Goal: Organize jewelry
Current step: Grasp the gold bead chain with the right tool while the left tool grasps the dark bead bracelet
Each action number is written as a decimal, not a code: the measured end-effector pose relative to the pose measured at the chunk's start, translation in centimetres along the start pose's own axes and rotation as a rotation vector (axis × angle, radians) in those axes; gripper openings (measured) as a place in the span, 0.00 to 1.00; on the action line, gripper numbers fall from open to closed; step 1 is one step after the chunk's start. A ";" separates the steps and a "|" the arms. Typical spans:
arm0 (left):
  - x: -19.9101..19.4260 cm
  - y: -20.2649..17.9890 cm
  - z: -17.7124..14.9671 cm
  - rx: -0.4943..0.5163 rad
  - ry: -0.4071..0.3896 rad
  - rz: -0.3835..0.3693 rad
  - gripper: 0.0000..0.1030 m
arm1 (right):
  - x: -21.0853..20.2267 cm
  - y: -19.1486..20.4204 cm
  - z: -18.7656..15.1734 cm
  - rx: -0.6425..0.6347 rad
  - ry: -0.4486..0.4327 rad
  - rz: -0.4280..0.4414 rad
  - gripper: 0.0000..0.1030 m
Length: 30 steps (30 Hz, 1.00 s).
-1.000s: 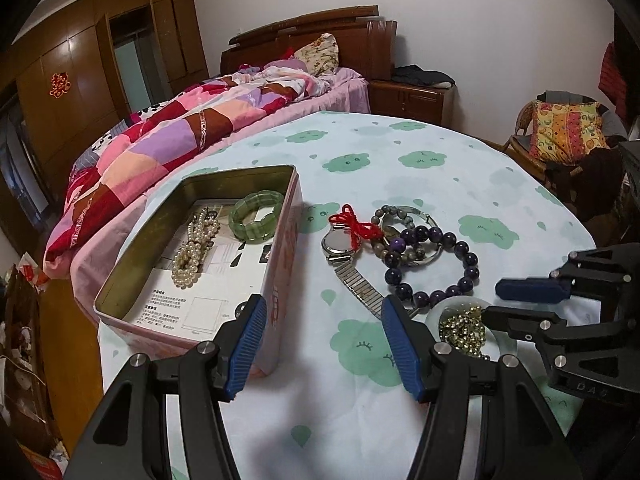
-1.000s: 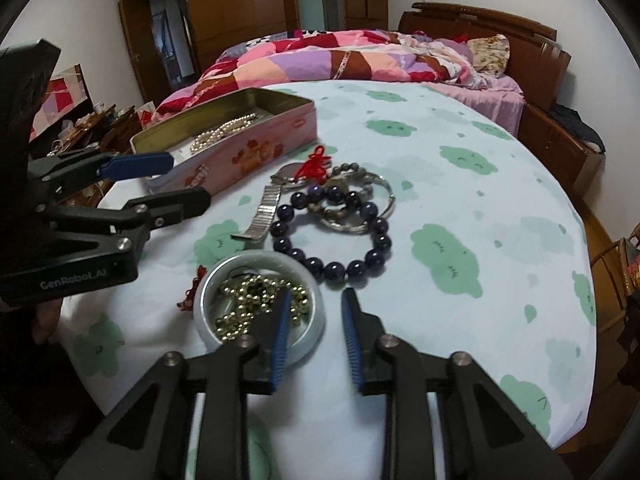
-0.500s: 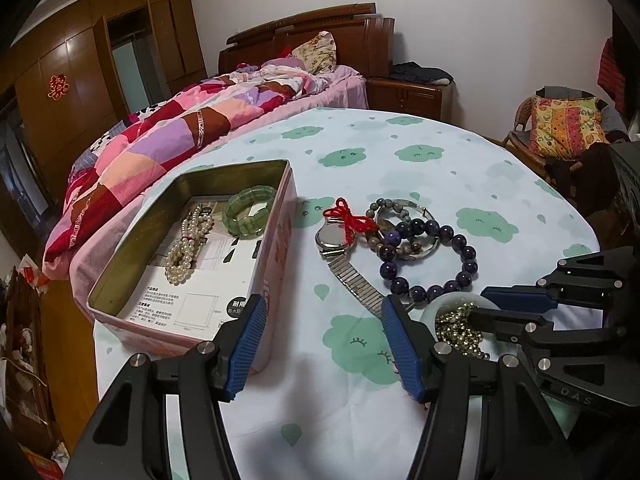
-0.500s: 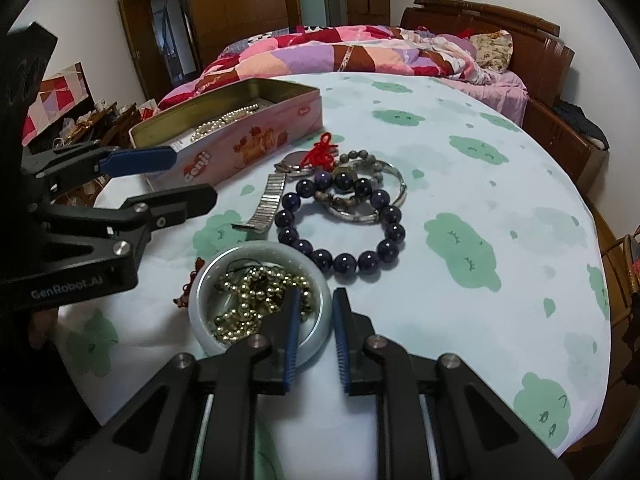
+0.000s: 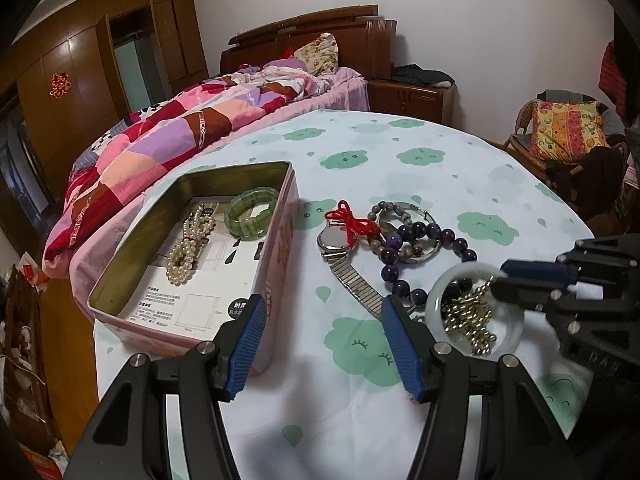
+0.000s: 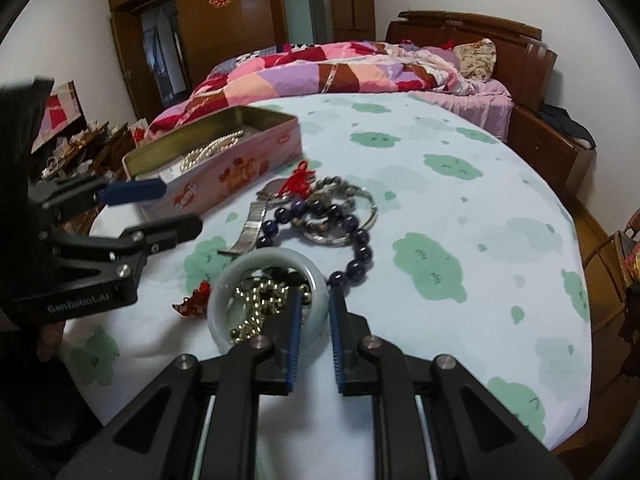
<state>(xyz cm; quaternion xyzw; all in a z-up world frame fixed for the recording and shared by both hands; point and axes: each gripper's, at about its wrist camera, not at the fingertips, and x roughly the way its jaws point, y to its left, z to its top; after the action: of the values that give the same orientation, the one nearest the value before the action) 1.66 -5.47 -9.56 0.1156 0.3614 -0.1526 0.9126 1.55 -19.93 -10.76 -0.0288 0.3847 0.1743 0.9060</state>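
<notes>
On cloud-print cloth [image 5: 360,400], smooth round jade bangle [image 6: 224,320], beaded chain [image 6: 256,300]

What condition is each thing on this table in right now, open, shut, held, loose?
Tin box: open, no lid on it.
Pearl necklace: inside the box.
Green bracelet: inside the box.
Watch: loose on the table.
Purple bead bracelet: loose on the table.
White bangle: pinched by the right gripper.
Left gripper: open, holding nothing.

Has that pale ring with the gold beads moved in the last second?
Yes. The right gripper has lifted the pale bangle so it tilts above the tablecloth.
</notes>
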 end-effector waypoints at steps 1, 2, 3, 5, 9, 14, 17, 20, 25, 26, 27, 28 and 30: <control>0.0 0.0 0.0 0.000 0.000 0.000 0.59 | 0.0 -0.2 0.1 0.006 0.000 0.001 0.15; 0.0 0.0 0.0 0.001 0.001 0.001 0.59 | 0.1 -0.4 0.1 0.011 0.007 0.010 0.15; 0.1 0.0 0.0 0.002 0.003 0.000 0.59 | 0.2 -0.7 0.0 0.023 0.010 0.015 0.15; 0.2 -0.2 0.0 0.008 0.007 -0.003 0.59 | 0.4 -1.0 -0.1 0.030 0.019 -0.001 0.15; 0.6 -1.0 0.2 0.034 0.008 -0.011 0.59 | 0.8 -1.8 -0.1 0.046 0.037 -0.038 0.15; 2.0 -1.9 0.6 0.061 0.025 -0.035 0.59 | 0.5 -2.1 -0.2 0.062 0.021 -0.025 0.16; 2.9 -1.9 1.0 0.055 0.045 -0.053 0.59 | 0.1 -2.2 -0.1 0.060 0.006 -0.032 0.20; 3.9 -1.7 1.7 0.037 0.052 -0.057 0.58 | 0.1 -2.4 0.0 0.071 -0.001 -0.036 0.20; 5.0 -1.1 2.4 0.003 0.071 -0.074 0.52 | 0.1 -2.4 -0.1 0.074 -0.005 -0.036 0.20; 5.1 -0.9 2.6 -0.007 0.070 -0.074 0.52 | 0.1 -2.5 -0.1 0.077 -0.005 -0.036 0.20; 5.2 -0.8 2.7 -0.009 0.069 -0.075 0.51 | 0.1 -2.5 -0.1 0.079 -0.006 -0.035 0.21; 5.3 -0.9 2.8 -0.006 0.072 -0.076 0.50 | 0.2 -2.5 -0.1 0.078 -0.007 -0.035 0.21; 5.1 -1.2 3.0 0.006 0.062 -0.075 0.50 | 0.3 -2.4 -0.2 0.074 -0.002 -0.036 0.22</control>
<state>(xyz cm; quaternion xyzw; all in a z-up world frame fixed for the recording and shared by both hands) 6.62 -8.52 -11.06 0.1093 0.3933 -0.1839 0.8942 2.45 -22.11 -11.30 -0.0020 0.3892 0.1439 0.9098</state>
